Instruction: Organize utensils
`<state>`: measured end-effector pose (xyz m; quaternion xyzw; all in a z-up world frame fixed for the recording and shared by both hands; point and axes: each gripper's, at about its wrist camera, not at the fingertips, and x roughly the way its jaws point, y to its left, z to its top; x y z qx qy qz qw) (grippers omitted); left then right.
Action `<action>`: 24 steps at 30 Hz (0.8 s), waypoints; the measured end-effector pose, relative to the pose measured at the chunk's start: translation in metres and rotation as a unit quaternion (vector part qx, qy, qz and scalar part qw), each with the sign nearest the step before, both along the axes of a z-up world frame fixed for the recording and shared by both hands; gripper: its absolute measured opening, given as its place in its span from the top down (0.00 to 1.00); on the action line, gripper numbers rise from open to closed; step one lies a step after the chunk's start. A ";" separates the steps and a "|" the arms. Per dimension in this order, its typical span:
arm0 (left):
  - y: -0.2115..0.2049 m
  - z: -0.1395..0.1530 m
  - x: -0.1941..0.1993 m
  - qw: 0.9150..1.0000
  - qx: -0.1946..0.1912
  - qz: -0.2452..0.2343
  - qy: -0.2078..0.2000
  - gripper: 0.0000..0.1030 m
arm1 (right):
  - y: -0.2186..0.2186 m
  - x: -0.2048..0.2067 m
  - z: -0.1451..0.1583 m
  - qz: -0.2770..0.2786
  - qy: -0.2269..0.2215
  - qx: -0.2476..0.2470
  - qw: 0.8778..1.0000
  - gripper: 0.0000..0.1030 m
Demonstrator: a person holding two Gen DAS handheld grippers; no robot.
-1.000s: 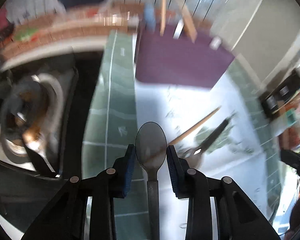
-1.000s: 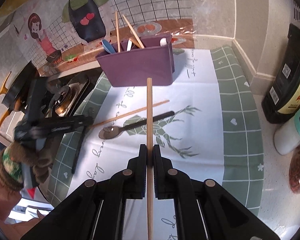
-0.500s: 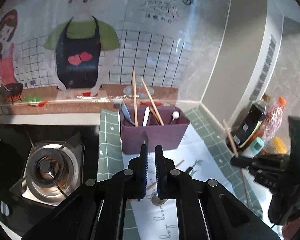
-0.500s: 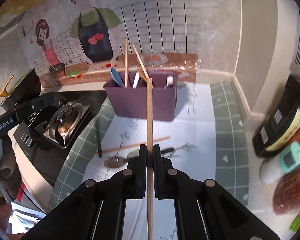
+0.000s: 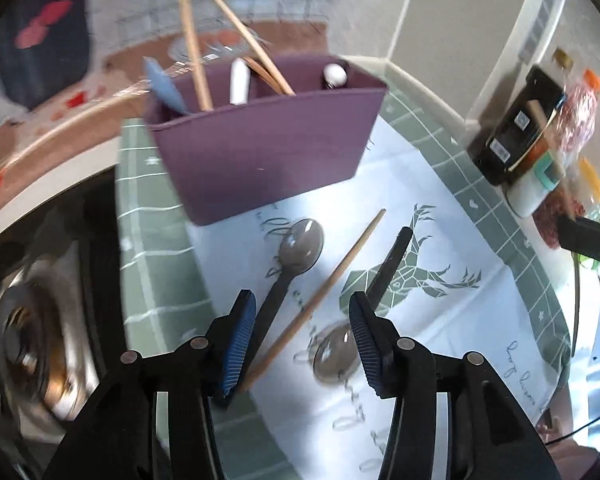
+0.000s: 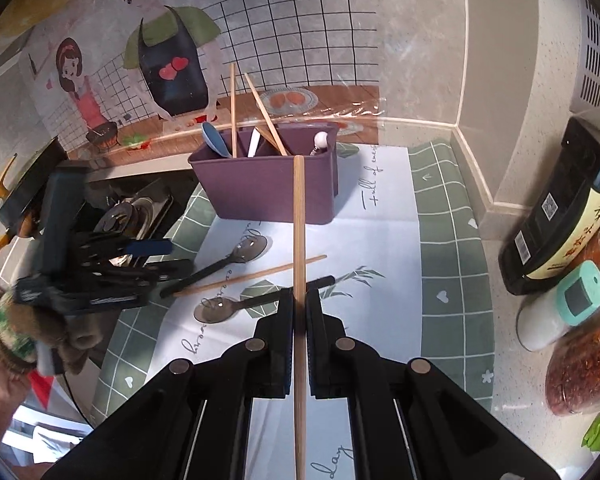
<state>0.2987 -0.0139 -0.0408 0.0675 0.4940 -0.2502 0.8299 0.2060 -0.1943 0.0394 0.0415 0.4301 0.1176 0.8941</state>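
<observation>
Since half a second ago the left gripper (image 5: 302,336) has been lowered from a level view of the wall to just above the mat, and its jaws, then nearly together, have been spread wide; nothing is held between them. Beneath the gap lie the handle of a dark spoon (image 5: 296,254) and the lower end of a loose wooden chopstick (image 5: 320,296), though contact with either cannot be told. All places are given from the purple caddy (image 6: 268,188), which stands at the far end of the printed mat (image 6: 440,248). In front of it two dark spoons are counted, the second spoon (image 6: 236,306) lying nearest the camera with its bowl to the left, and one chopstick lies between them. In the caddy are seen one blue spoon (image 6: 214,138), three wooden sticks, one white handle (image 6: 254,144) and one white-knobbed piece (image 6: 320,140). The right gripper (image 6: 299,312) is closed tight on a second chopstick (image 6: 299,240), whose tip reaches toward the caddy's front wall. On the mat "Full of" can be read to the right of the caddy. Farther right stand one dark bottle (image 6: 560,220) with a QR label and Chinese characters, and one white thermometer (image 6: 560,308).
</observation>
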 end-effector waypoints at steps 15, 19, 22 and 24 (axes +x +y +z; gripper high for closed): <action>-0.053 -0.047 0.061 0.996 0.071 -0.031 0.039 0.53 | -0.022 0.004 -0.022 -0.017 0.025 0.013 0.999 0.94; -0.053 -0.048 0.063 0.997 0.065 -0.010 0.032 0.65 | -0.022 0.010 -0.019 -0.012 0.022 0.023 0.999 0.94; -0.047 -0.044 0.054 0.999 0.044 0.015 0.021 0.65 | -0.028 0.019 -0.028 -0.023 0.033 0.031 0.999 0.91; -0.035 -0.034 0.040 0.999 0.014 0.042 0.006 0.65 | -0.032 0.024 -0.040 -0.037 0.045 0.024 0.998 0.84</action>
